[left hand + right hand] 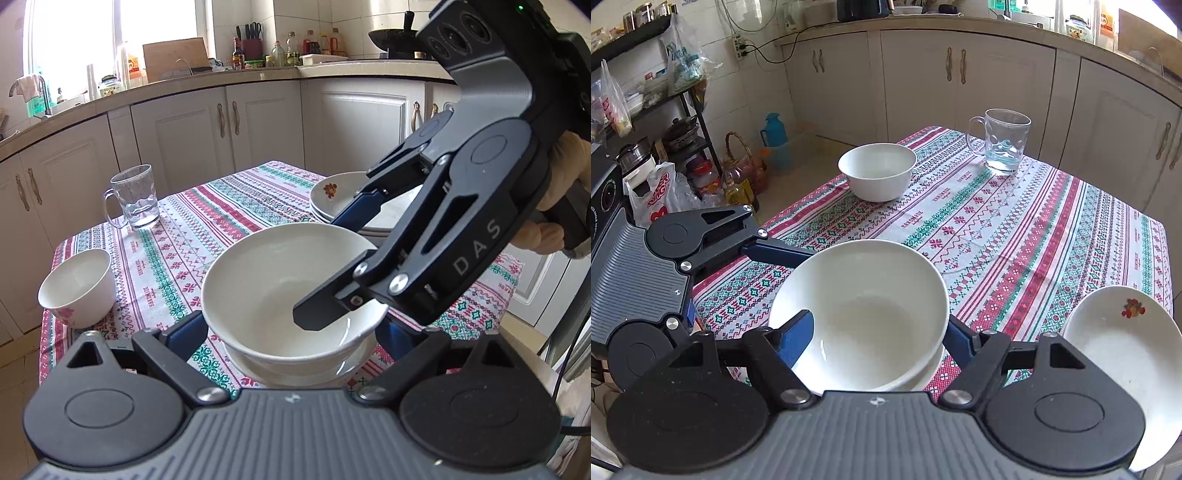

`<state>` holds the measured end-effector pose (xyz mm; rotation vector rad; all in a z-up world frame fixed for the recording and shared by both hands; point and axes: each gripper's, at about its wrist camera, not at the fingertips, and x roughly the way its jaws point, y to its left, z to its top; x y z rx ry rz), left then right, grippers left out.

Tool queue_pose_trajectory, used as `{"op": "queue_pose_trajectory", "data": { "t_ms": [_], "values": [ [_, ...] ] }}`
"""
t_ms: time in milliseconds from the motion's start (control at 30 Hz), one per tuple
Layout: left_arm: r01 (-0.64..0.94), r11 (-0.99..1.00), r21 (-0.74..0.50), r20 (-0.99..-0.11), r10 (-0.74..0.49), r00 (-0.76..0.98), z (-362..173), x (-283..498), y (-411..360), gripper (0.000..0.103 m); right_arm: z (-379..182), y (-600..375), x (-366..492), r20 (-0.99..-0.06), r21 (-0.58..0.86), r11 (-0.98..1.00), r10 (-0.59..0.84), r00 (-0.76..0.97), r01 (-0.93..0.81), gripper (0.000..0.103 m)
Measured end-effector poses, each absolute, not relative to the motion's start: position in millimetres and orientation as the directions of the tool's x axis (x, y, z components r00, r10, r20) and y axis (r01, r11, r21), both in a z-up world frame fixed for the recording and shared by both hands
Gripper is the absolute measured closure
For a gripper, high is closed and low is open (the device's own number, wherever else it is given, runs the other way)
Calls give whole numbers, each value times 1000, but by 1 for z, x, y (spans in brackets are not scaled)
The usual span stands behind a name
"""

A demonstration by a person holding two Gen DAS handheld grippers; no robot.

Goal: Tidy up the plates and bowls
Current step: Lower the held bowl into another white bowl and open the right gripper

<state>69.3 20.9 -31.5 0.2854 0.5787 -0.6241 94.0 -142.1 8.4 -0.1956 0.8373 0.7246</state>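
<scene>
Stacking looks like the step in hand: a wide white ceramic bowl (291, 291) sits nested on a second white bowl (295, 363) at the near edge of the table (221, 206), which wears a red-and-green patterned cloth. The right gripper (877, 339) is spread with one blue-padded finger inside the near-left rim and the other outside the right wall; whether the pads actually touch the bowl I cannot tell. The left gripper (291, 332) is spread wide, one finger on each side of the stacked bowls, apparently steadying or centring them; contact is unclear.

A smaller white bowl with a pink flower print (75, 288) stands alone at the left side, likely next for the stack. White plates with a red flower motif (332, 197) are already piled at the right, near the bowls. A clear glass mug (135, 197) stands at the far left, well apart.
</scene>
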Motion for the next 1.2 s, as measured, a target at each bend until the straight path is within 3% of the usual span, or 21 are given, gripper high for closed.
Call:
{"op": "queue_pose_trajectory", "data": {
  "t_ms": [1200],
  "values": [
    [627,779,27,-611,-484,627,-41,83,24,6,-11,-141,100,-751,108,751,491,442,-651,22]
  ]
}}
